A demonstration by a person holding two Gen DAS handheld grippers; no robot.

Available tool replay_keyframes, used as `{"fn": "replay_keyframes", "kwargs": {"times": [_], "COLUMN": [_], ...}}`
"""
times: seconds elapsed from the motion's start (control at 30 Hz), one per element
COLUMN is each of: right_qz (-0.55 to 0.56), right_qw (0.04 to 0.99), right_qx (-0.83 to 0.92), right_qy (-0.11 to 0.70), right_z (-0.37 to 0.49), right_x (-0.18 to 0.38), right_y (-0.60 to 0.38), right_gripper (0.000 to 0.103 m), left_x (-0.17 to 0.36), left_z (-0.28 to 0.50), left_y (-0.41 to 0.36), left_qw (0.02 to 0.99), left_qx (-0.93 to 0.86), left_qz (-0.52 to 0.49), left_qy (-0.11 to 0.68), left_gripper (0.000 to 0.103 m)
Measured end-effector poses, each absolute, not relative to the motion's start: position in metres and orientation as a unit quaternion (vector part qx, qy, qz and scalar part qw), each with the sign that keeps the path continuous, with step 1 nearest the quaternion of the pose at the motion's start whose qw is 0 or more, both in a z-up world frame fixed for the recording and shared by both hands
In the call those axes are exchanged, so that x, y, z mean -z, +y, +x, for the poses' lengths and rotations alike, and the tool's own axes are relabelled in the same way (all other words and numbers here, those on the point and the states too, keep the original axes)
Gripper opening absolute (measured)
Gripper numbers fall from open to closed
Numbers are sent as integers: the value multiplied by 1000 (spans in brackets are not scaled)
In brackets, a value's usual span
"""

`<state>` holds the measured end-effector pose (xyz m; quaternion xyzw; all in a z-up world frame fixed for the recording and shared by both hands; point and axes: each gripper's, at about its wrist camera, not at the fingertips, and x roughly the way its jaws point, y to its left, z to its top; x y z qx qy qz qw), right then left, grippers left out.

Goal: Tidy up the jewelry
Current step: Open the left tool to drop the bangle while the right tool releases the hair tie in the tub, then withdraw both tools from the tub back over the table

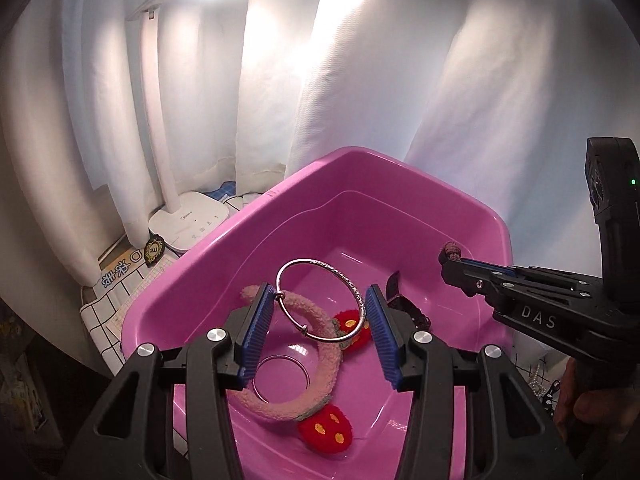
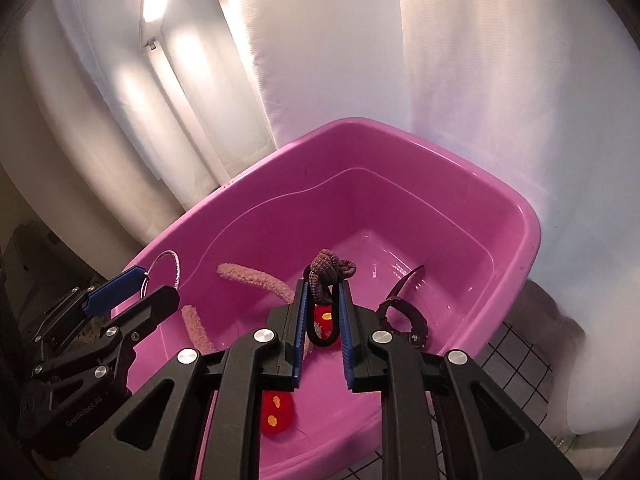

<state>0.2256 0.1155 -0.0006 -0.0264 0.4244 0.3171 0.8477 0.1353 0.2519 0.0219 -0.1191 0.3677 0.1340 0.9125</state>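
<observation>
A pink plastic tub (image 1: 404,184) fills both views (image 2: 460,176). My left gripper (image 1: 322,298) is shut on a silver bangle (image 1: 340,276) and holds it above the tub; the bangle also shows in the right wrist view (image 2: 176,264). My right gripper (image 2: 323,286) is shut on a brown knotted hair tie (image 2: 328,268) with a black loop, over the tub; it shows in the left wrist view (image 1: 450,250). In the tub lie a fuzzy pink headband (image 1: 320,368) with red strawberry pads (image 1: 326,428) and a black watch (image 2: 404,312).
White curtains hang behind the tub. A white desk lamp base (image 1: 188,226) stands at the left on a checked cloth (image 1: 108,308). A pearl strand (image 1: 538,376) lies right of the tub. The operator's hand (image 1: 592,404) holds the right gripper.
</observation>
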Motion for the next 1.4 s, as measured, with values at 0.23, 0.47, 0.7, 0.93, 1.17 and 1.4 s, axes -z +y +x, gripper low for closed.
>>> {"fn": "replay_keyframes", "kwargs": {"times": [0.23, 0.47, 0.7, 0.93, 1.17, 1.4], "right_qz": [-26, -39, -24, -19, -20, -22], "right_qw": [840, 843, 845, 844, 846, 850], "right_qx": [-287, -272, -263, -261, -265, -261], "right_qy": [459, 462, 465, 467, 463, 457], "right_z": [250, 253, 258, 255, 248, 241], "right_x": [16, 11, 12, 11, 7, 2], "right_y": [126, 129, 125, 122, 123, 122], "right_gripper": [16, 38, 55, 59, 62, 67], "left_x": [-9, -9, -14, -19, -20, -24], "left_z": [144, 142, 141, 133, 126, 114], "left_y": [267, 273, 271, 270, 270, 273], "left_qw": [892, 890, 891, 891, 886, 885], "left_qx": [-126, -137, -145, -157, -166, -171], "left_qz": [-146, -148, -133, -122, -121, -133], "left_qy": [409, 409, 410, 407, 415, 413], "left_gripper": [48, 72, 83, 94, 96, 96]}}
